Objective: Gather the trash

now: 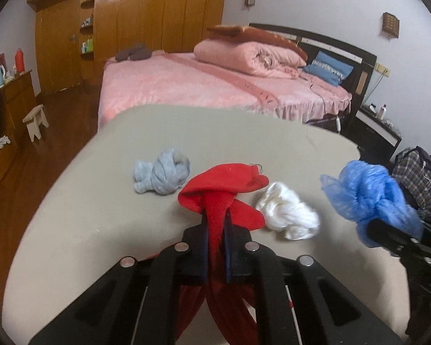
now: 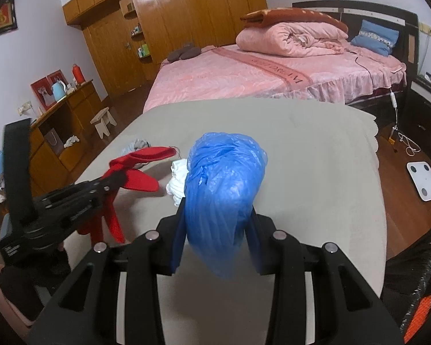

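Pinching one red cloth (image 1: 215, 198), left tongs (image 1: 215, 230); right tongs (image 2: 215, 230) clamp one blue bag (image 2: 224, 189).

A home bedroom: pink-covered bed (image 2: 273, 77) with folded quilt (image 2: 290, 38), wooden wardrobe (image 2: 186, 20), bedside cabinet (image 1: 379, 126).

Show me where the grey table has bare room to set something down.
Free: the grey table right of the blue bag, out to its scalloped edge. Crowded: left-centre, where grey cloth, red cloth and white wad cluster.

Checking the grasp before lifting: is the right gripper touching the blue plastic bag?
Touching. The right wrist view shows the right gripper with both fingers pressed against the blue plastic bag.
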`<action>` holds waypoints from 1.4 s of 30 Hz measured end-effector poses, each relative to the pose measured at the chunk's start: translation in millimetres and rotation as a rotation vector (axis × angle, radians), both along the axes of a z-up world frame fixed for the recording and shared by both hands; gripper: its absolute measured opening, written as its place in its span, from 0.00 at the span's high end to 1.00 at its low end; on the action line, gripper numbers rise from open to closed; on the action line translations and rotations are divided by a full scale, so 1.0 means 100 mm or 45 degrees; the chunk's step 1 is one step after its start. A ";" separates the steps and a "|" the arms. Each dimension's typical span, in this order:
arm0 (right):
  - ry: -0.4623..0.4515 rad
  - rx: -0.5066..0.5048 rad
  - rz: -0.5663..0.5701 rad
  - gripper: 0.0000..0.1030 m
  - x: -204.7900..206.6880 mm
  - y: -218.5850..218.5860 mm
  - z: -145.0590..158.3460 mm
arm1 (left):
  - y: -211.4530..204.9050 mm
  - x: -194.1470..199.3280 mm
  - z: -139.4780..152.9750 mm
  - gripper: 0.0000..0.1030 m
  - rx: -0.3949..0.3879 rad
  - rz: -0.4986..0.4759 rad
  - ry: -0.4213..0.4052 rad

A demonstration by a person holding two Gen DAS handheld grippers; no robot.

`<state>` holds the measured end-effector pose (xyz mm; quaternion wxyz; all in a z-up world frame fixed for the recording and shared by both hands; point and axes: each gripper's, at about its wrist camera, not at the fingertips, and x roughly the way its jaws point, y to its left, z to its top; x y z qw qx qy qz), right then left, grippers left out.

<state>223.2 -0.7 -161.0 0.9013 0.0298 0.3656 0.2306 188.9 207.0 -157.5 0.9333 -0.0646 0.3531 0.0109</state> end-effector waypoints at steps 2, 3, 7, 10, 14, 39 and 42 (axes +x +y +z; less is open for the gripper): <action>-0.008 0.011 -0.004 0.65 -0.02 -0.03 0.04 | -0.01 -0.05 0.07 0.92 0.002 -0.003 -0.014; -0.013 0.016 -0.006 0.65 -0.04 -0.04 0.06 | -0.02 -0.09 0.11 0.92 0.006 -0.003 -0.024; -0.039 0.034 -0.011 0.65 -0.11 -0.10 0.18 | -0.06 -0.20 0.25 0.92 0.005 0.009 -0.047; -0.053 0.045 -0.014 0.65 -0.15 -0.14 0.26 | -0.10 -0.27 0.35 0.92 0.010 0.008 -0.062; -0.073 0.053 -0.014 0.65 -0.20 -0.21 0.36 | -0.15 -0.36 0.44 0.92 0.020 -0.005 -0.073; -0.213 0.091 -0.064 0.65 -0.93 -0.79 0.98 | -0.77 -0.92 1.07 0.92 0.017 -0.132 -0.203; -0.238 0.091 -0.085 0.65 -1.03 -0.90 1.06 | -0.90 -0.99 1.12 0.92 0.017 -0.163 -0.213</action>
